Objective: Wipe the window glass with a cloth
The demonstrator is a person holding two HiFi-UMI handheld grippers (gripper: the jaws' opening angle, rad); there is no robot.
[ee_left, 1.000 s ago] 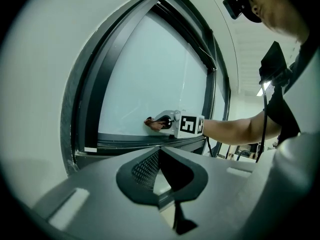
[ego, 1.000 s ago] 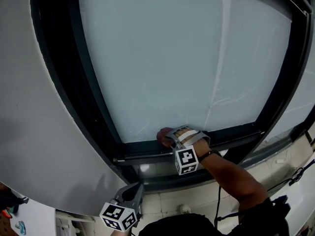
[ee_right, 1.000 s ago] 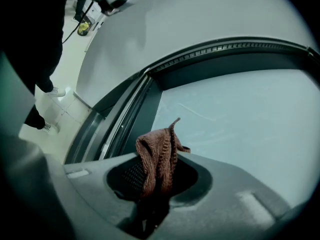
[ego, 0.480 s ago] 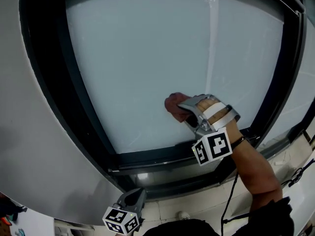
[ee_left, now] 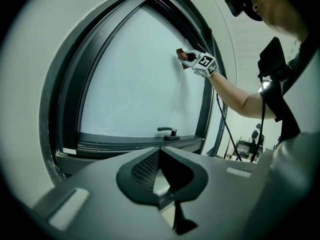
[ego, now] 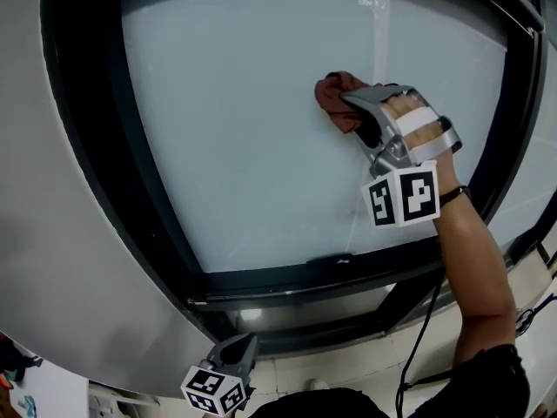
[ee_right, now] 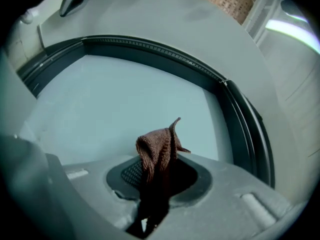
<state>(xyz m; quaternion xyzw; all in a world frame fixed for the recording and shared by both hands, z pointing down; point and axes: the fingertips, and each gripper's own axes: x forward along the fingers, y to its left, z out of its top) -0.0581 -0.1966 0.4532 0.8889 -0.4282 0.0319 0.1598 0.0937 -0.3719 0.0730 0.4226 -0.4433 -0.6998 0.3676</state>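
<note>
Lowest and nearest the person, the left gripper (ee_left: 167, 176) hangs below the sill, well apart from the pane, its grey jaws drawn together with nothing between them. Past it runs the dark metal window frame (ego: 87, 155), set in a pale grey wall (ego: 35, 233), with a small dark lever handle (ego: 331, 258) lying flat on the bottom rail. A thin black cable (ego: 422, 329) dangles from the raised forearm, crossing that lower rail.

Higher up, the right gripper (ego: 352, 116) reaches to the upper right part of the frosted pale window glass (ego: 235, 129). Its jaws are clamped on a crumpled reddish-brown knitted cloth (ee_right: 157, 146). The cloth's long axis runs along the jaws: its tail is pinched deep between them, and its bunched end sticks out past the tips toward the glass, one pointed corner uppermost. From the head view that bunch points up and left and appears pressed on the pane, close to the frame's right upright.
</note>
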